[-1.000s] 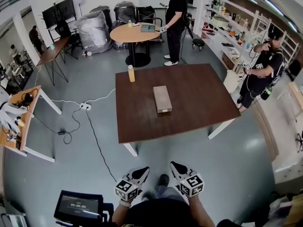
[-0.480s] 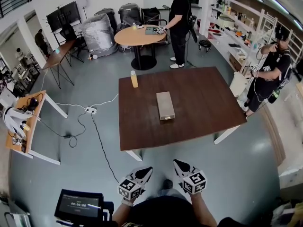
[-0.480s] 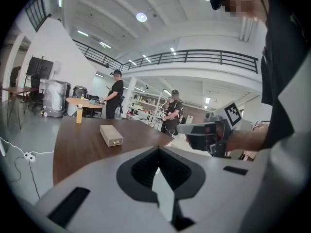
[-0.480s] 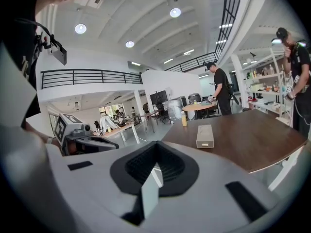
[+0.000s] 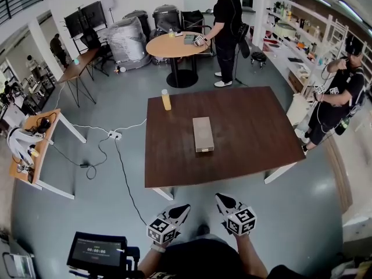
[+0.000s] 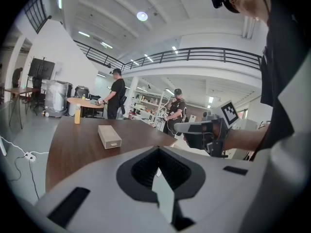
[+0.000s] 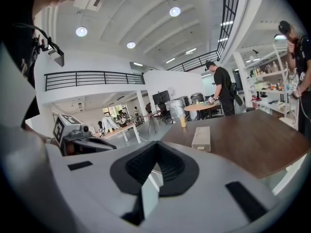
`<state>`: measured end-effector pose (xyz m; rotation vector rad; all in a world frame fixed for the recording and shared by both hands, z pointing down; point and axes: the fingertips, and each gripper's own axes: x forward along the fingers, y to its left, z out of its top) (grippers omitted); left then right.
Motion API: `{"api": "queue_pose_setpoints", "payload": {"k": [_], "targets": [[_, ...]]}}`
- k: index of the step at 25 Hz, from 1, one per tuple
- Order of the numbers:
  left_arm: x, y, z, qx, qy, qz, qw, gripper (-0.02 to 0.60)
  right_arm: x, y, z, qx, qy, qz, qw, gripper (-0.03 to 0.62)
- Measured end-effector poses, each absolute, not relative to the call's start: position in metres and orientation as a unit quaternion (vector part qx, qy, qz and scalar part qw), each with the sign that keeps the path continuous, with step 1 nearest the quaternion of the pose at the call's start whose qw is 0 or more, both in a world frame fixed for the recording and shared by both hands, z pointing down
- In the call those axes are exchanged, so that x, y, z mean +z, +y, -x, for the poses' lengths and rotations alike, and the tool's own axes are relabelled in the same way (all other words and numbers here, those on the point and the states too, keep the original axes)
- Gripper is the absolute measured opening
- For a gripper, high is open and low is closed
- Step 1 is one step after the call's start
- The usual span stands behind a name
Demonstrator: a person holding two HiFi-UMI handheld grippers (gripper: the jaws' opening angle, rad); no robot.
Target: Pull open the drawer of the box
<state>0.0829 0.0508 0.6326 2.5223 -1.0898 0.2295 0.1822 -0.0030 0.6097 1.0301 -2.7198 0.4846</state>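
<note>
Two tools, the left gripper (image 5: pixel 181 208) and the right gripper (image 5: pixel 222 200), are hovering side by side, jaws pressed together on nothing, short of the brown table (image 5: pixel 256 127), where the box (image 5: pixel 203 132) is lying mid-top, its drawer (image 5: pixel 203 150) closed.

Bright, even overhead light, with strong fisheye bending at the edges.
</note>
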Motion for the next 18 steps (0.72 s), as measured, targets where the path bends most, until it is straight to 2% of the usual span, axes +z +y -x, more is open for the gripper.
{"api": "queue_pose_setpoints", "payload": {"k": [18], "targets": [[0.636,0.068,-0.095,0.097,-0.374,-0.897,0.213,0.006,0.622,0.024,-0.197,0.202,-0.906,-0.354,0.119,-0.014]]}}
